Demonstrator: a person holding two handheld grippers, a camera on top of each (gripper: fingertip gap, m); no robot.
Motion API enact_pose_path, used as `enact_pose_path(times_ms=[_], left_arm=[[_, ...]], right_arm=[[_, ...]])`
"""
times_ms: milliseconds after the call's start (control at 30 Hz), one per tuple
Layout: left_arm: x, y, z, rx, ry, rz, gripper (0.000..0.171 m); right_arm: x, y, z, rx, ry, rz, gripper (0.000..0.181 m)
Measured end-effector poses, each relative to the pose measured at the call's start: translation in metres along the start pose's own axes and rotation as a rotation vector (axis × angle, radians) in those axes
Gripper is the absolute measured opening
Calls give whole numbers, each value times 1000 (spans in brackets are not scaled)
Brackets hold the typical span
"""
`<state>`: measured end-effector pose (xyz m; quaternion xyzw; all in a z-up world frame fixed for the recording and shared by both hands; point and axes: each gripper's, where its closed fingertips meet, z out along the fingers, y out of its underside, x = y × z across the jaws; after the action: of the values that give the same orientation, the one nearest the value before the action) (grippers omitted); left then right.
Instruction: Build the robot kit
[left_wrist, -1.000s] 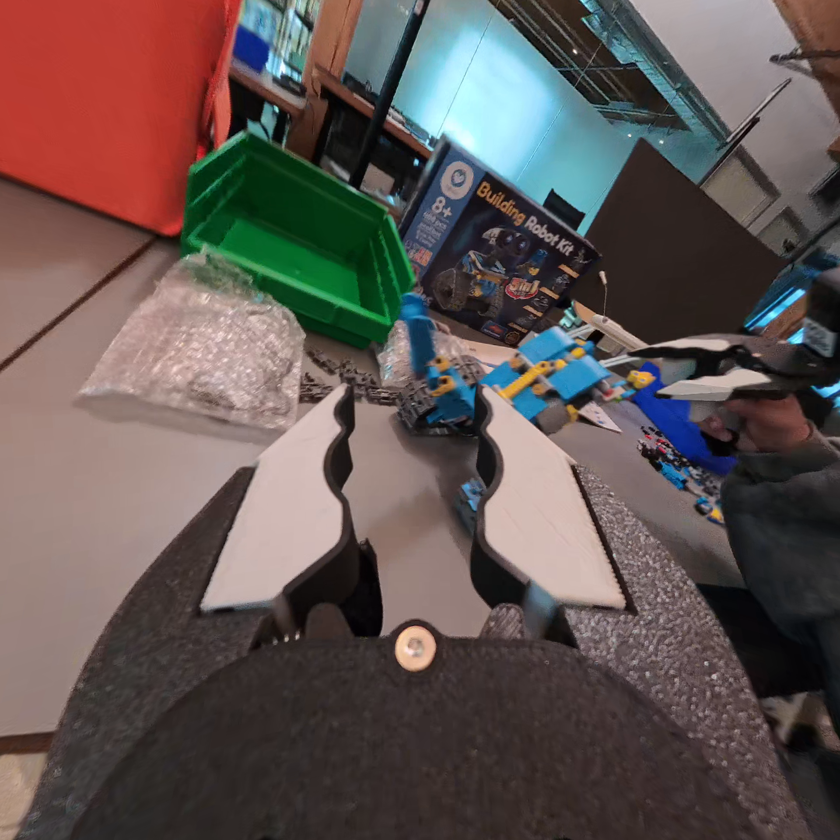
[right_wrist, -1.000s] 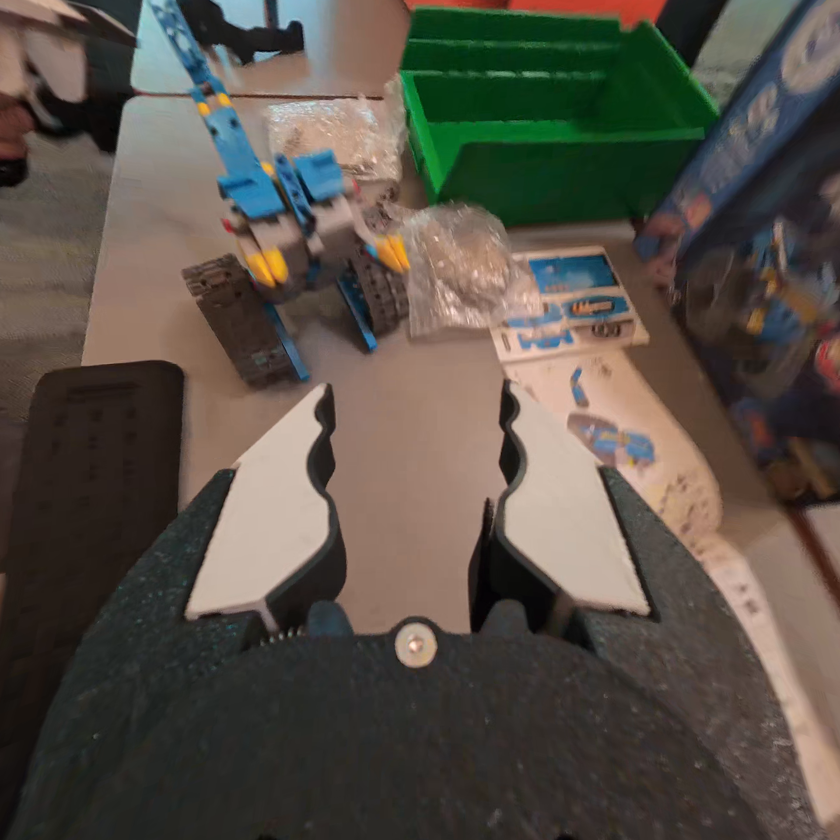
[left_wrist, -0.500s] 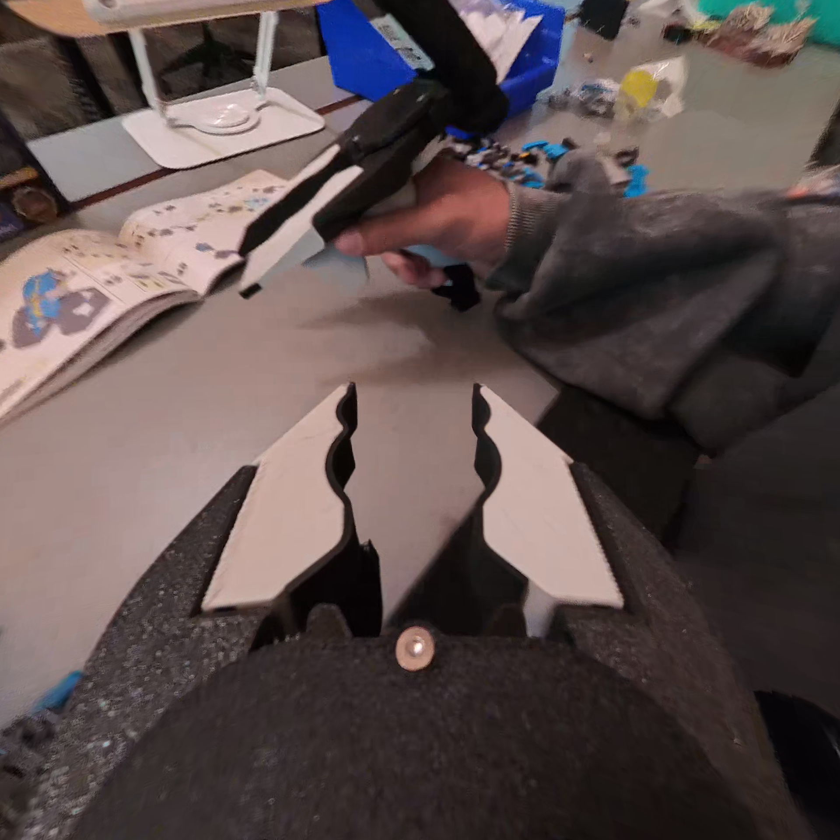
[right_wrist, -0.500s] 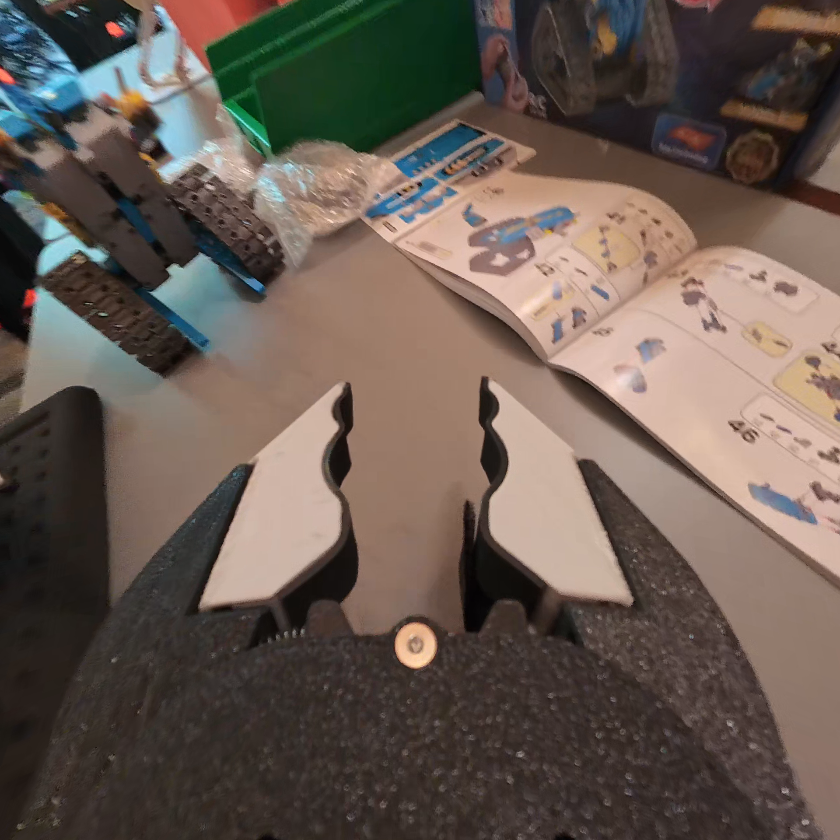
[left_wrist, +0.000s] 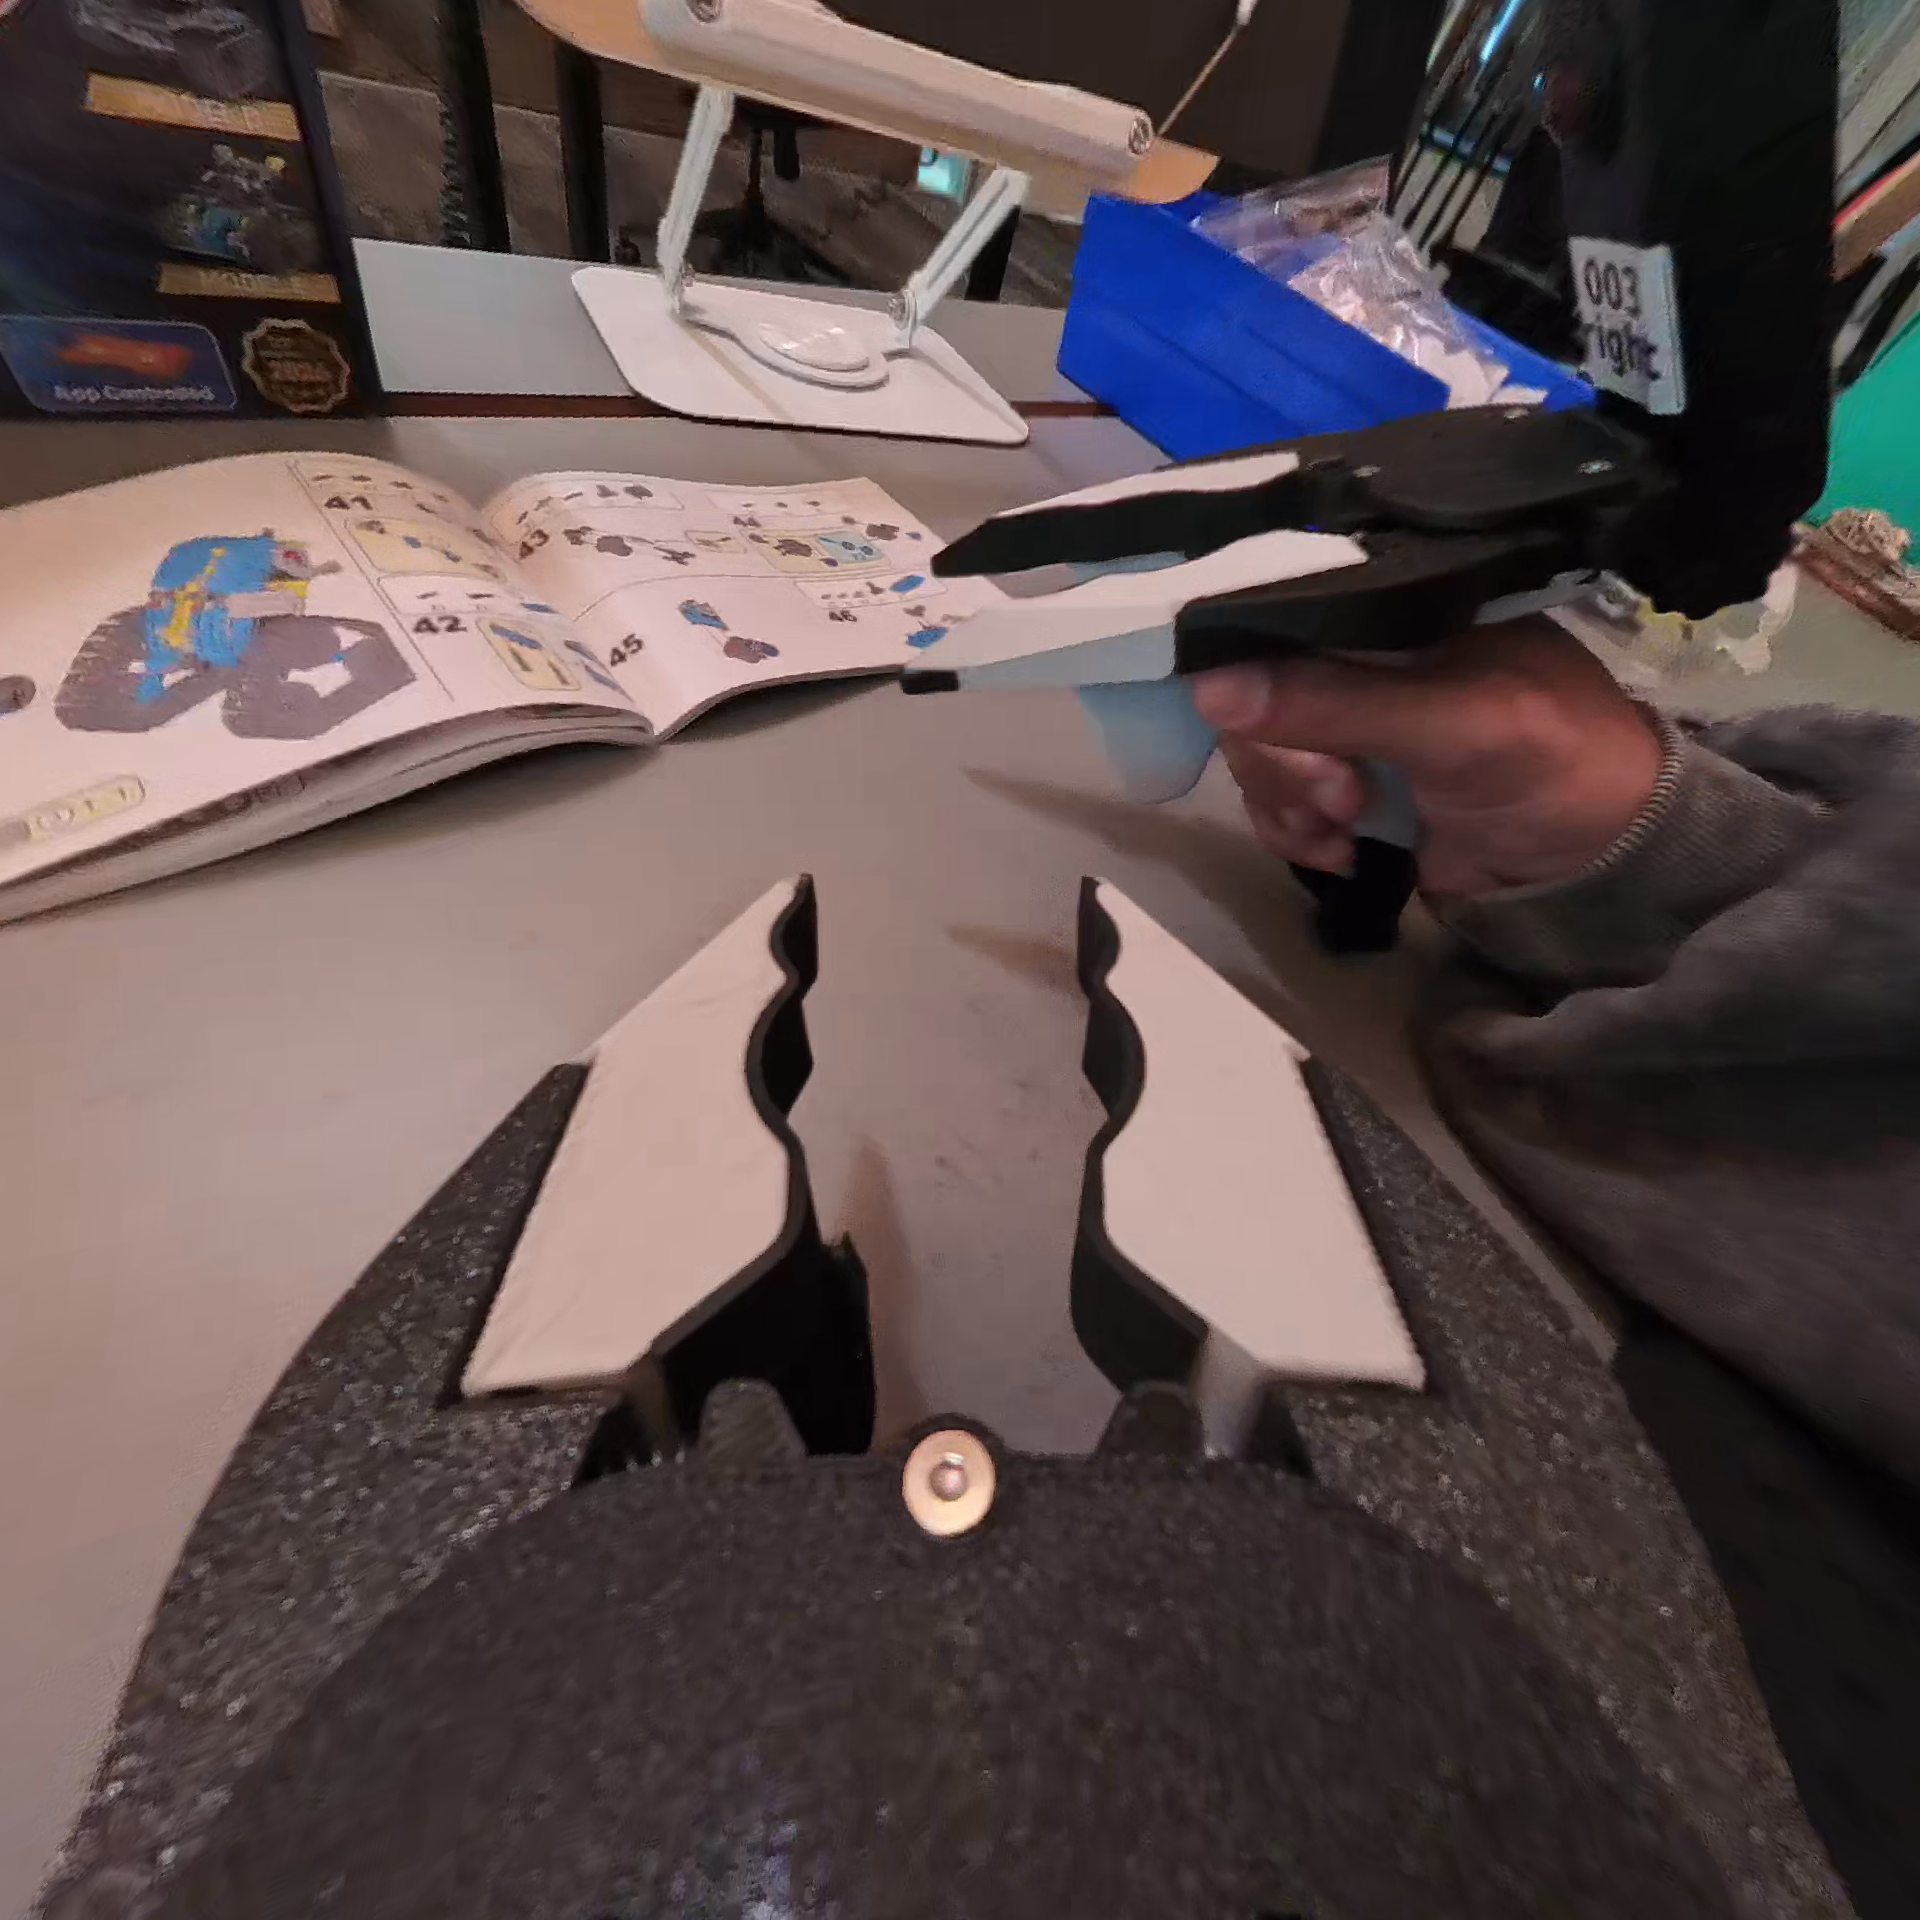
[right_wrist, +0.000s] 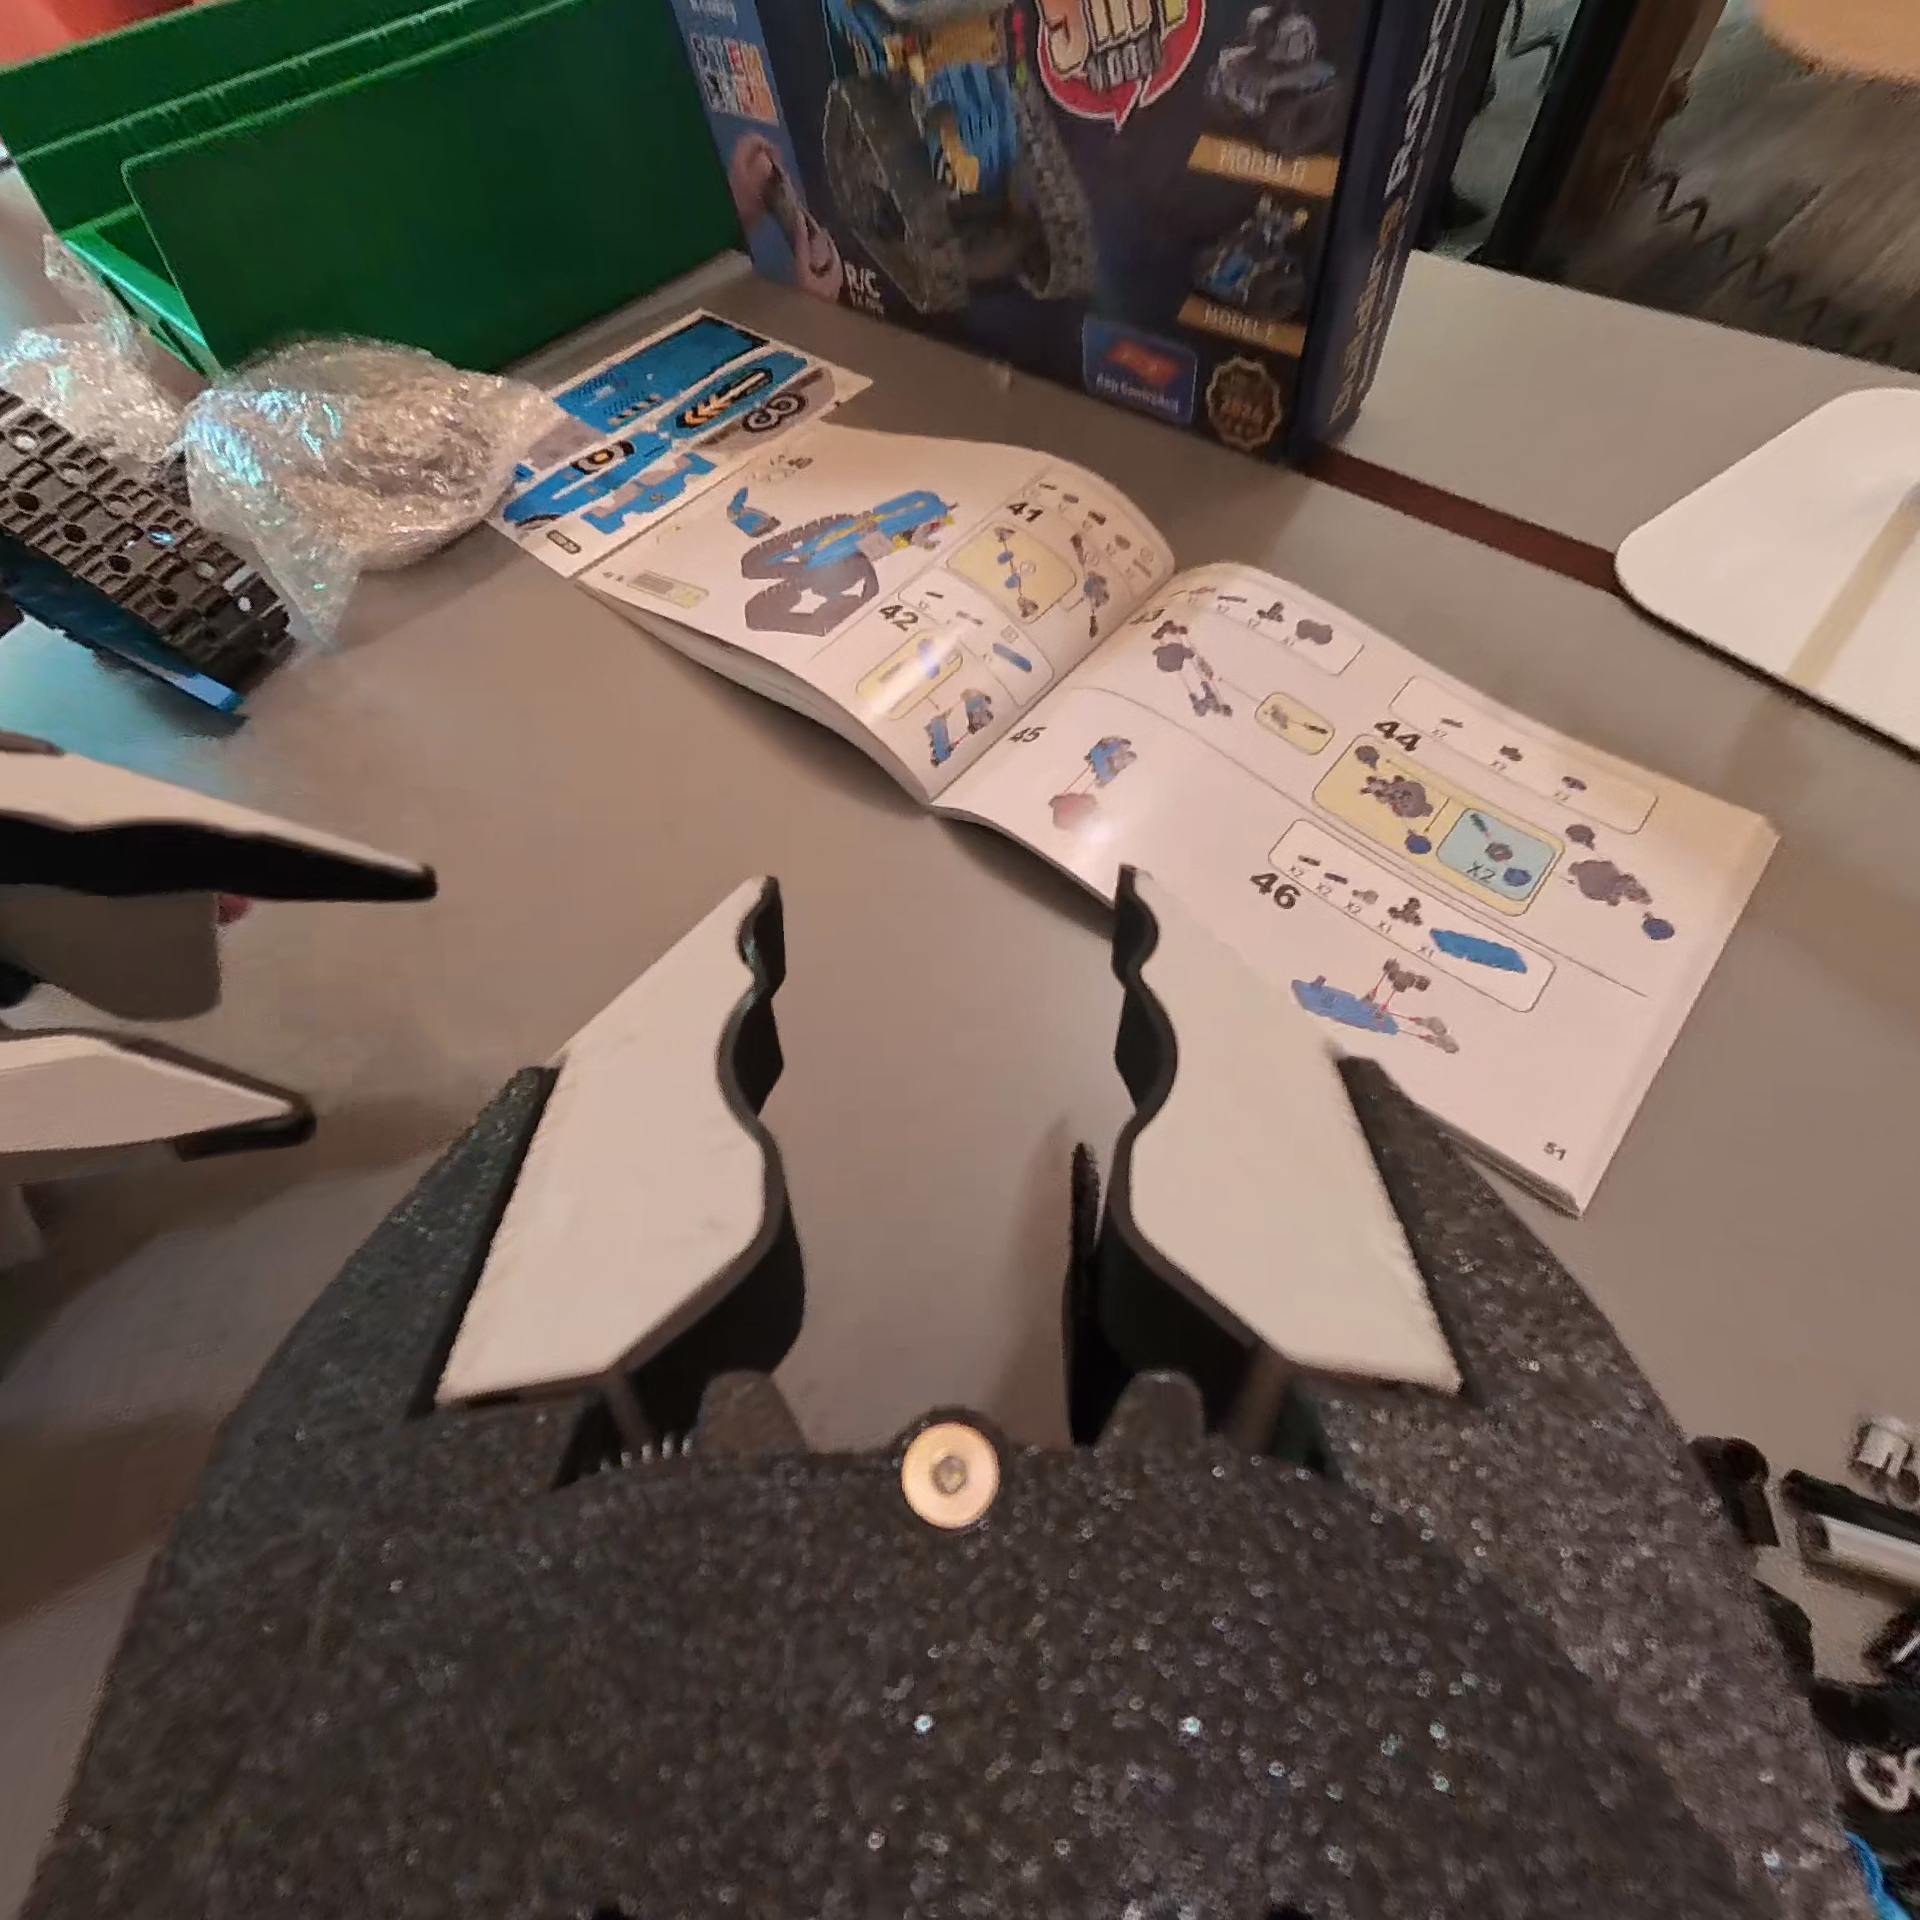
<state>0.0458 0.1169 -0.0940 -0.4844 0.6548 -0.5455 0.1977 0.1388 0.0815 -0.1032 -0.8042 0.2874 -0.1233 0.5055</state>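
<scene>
The left gripper (left_wrist: 943, 888) hovers over the bare grey tabletop (left_wrist: 260, 1091), jaws parted and empty. At its two o'clock, a hand (left_wrist: 1455, 769) holds the right gripper (right_wrist: 948, 881), jaws likewise apart, gripping nothing. An open white paper instruction booklet (right_wrist: 1195, 727) with numbered diagrams lies nearest, at the right gripper's one o'clock. A dark blue printed cardboard box (right_wrist: 1039, 208) stands at twelve, a green plastic bin (right_wrist: 364, 177) at ten. A white sticker (left_wrist: 1621, 312) on the right gripper bears writing.
</scene>
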Motion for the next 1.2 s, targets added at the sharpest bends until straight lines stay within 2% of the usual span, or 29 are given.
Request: enact_pose_path(times_ms=[100, 333, 433, 467, 600, 800, 1200], left_arm=[[-8, 4, 4, -40, -20, 3, 51], [-1, 27, 14, -169, -10, 82, 51], [-6, 37, 11, -226, 12, 1, 51], [-9, 41, 9, -249, 27, -45, 51], [-20, 39, 4, -223, 51, -190, 51], [-7, 46, 6, -270, 85, -109, 51], [-7, 47, 6, -277, 100, -137, 51]], right_arm=[[-7, -5, -3, 22, -43, -4, 62], [-17, 13, 5, -53, -90, -28, 65], [-29, 28, 4, -141, -191, 54, 47], [-29, 26, 3, -133, -202, 93, 47], [-9, 31, 0, -152, -105, 90, 52], [1, 45, 0, -204, -80, 99, 55], [-1, 46, 0, -206, -88, 92, 60]])
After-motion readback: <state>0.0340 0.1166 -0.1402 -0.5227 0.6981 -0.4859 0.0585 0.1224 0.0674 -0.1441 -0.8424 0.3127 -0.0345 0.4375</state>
